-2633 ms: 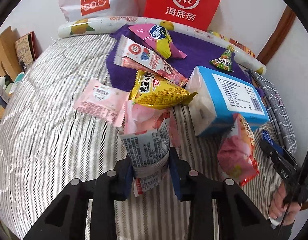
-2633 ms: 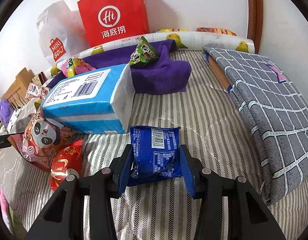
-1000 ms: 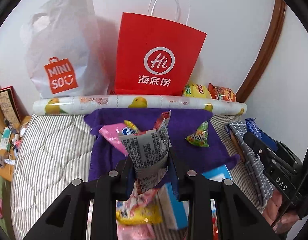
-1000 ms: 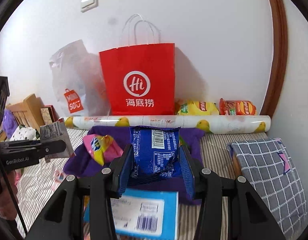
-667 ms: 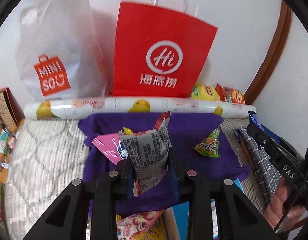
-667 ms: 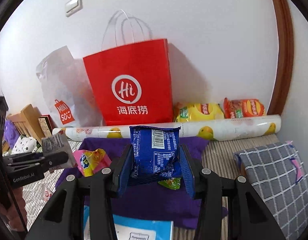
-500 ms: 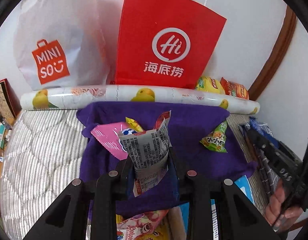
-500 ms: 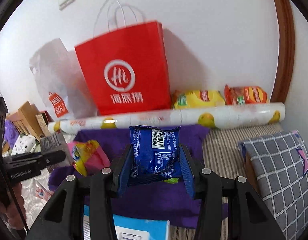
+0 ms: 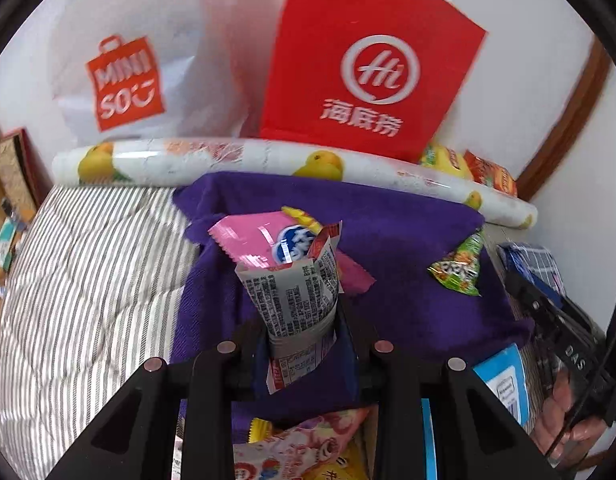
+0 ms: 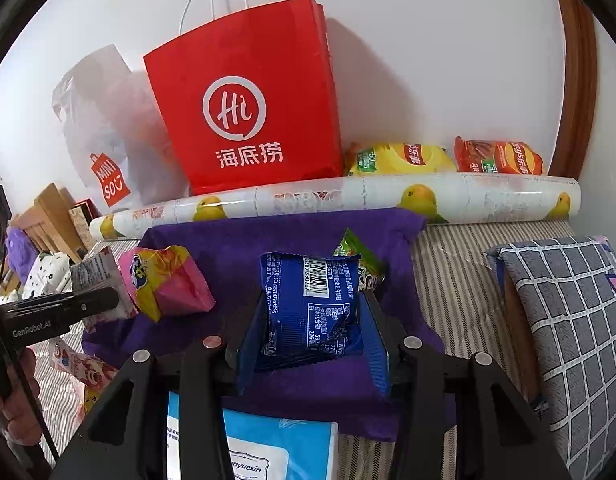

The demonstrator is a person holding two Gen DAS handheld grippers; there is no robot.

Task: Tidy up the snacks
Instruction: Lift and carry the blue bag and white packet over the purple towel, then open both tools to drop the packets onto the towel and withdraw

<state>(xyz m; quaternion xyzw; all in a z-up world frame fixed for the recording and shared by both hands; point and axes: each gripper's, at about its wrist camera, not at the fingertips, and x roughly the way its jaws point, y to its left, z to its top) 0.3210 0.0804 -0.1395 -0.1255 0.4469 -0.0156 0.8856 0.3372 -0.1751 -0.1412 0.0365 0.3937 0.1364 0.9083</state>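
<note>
Hovering over the purple cloth (image 10: 244,248) on the striped bed, apparently the snack gathering spot, left gripper (image 9: 304,354) jaws clamp a grey-white printed snack packet (image 9: 294,300) and right gripper (image 10: 311,344) jaws a blue foil snack packet (image 10: 311,304).

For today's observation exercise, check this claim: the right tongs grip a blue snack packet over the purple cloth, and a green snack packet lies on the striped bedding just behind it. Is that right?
Not quite. The green snack packet lies on the purple cloth, not on the striped bedding, as the right wrist view shows. The rest holds: the right tongs grip a blue snack packet over that cloth.
</note>
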